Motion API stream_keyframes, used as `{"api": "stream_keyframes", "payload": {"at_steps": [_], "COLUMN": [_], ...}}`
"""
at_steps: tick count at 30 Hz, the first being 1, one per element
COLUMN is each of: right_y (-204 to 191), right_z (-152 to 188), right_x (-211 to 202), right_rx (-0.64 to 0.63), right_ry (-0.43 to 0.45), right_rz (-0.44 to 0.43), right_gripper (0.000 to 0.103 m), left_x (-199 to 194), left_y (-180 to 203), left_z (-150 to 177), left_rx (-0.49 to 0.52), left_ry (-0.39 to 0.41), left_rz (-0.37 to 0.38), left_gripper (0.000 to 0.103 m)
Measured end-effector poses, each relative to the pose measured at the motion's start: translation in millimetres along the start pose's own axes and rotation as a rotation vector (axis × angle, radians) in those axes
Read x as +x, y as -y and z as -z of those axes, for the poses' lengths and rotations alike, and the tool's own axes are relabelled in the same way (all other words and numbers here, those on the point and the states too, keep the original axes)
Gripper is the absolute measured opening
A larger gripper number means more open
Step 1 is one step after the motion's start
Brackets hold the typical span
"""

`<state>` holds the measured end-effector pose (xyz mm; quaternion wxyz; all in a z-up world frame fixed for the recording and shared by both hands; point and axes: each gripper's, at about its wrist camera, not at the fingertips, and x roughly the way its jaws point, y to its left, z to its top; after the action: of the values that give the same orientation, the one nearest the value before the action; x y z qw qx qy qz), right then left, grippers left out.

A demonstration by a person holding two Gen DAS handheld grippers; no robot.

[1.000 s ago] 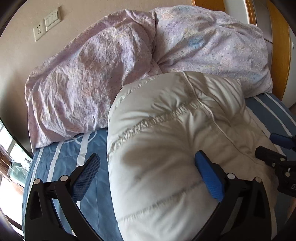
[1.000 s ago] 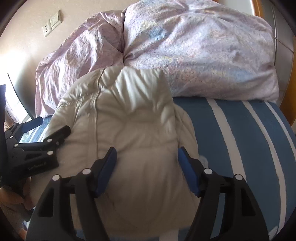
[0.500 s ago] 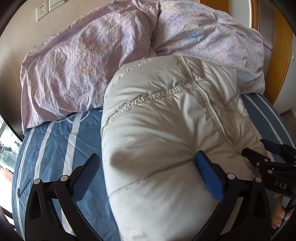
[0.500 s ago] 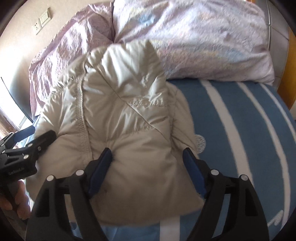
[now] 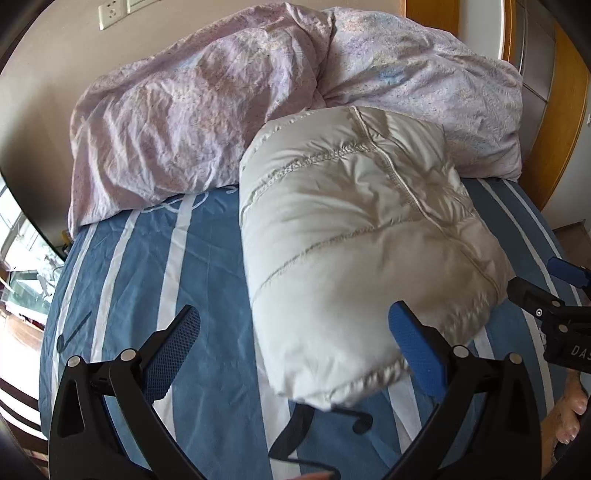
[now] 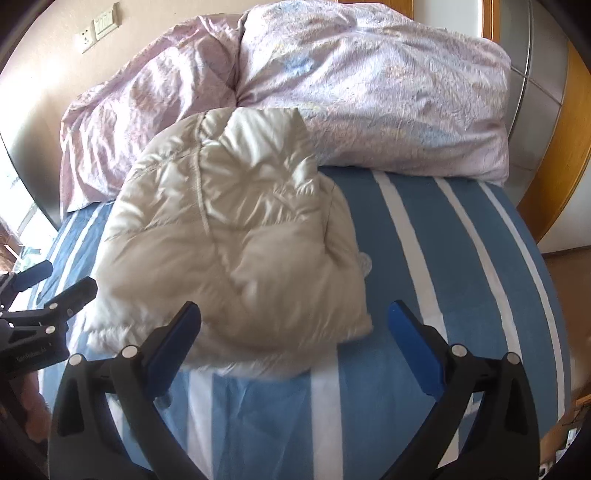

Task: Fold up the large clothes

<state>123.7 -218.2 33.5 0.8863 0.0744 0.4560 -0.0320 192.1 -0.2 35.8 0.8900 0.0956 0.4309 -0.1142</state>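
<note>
A cream quilted puffer jacket (image 5: 354, 236) lies folded into a thick bundle on the blue striped bed (image 5: 147, 266). It also shows in the right wrist view (image 6: 236, 236). My left gripper (image 5: 295, 347) is open and empty, hovering at the bundle's near left edge, apart from it. My right gripper (image 6: 295, 339) is open and empty, just in front of the bundle's near edge. The right gripper shows at the right edge of the left wrist view (image 5: 546, 295). The left gripper shows at the left edge of the right wrist view (image 6: 44, 288).
A crumpled lilac duvet (image 5: 207, 110) is piled along the head of the bed, touching the jacket's far end; it also shows in the right wrist view (image 6: 369, 85). A wooden frame (image 6: 569, 140) stands at the right. Wall sockets (image 5: 110, 13) sit at the upper left.
Both grippers have pulled back toward the bed's foot and away from the jacket. The bundle now lies free in front of the open jaws, with more blue sheet showing.
</note>
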Motion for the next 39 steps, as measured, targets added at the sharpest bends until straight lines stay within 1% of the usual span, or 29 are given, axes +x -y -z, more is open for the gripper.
{"api": "stream_keyframes", "payload": {"at_steps": [4, 8, 12, 19, 28, 39], "right_y": [-4.8, -10.5, -16.4, -19.3, -21.5, -22.1], "right_z": [8.9, 20.5, 30.4, 41.3, 51.0, 58.8], "right_x": [-15.5, -30.8, -41.1, -47.6, -50.6, -50.5], "right_rx": [-0.009, -0.026, -0.043, -0.039, -0.052, -0.068], "right_ry": [-0.023, -0.039, -0.062, -0.097, -0.123, -0.142], "right_rz": [0.014, -0.006, -0.003, -0.002, 0.031, 0.049], "right_gripper": [0.101, 0.101, 0.101, 0.101, 0.101, 0.101], "left_x": [-20.7, -38.3, -50.4, -56.8, -64.8, -67.1], "left_y": [-5.9, -10.5, -8.0, -3.3, -1.8, -3.8], "left_z": [8.6, 17.4, 26.4, 41.2, 52.2, 56.9], "left_rx": [-0.03, -0.062, -0.051, -0.039, -0.033, -0.045], "left_ry": [0.012, 0.002, -0.021, -0.081, -0.098, -0.111], "left_rz": [-0.024, -0.014, -0.011, -0.001, -0.027, -0.022], "left_gripper": [0.102, 0.102, 0.102, 0.102, 0.102, 0.102]}}
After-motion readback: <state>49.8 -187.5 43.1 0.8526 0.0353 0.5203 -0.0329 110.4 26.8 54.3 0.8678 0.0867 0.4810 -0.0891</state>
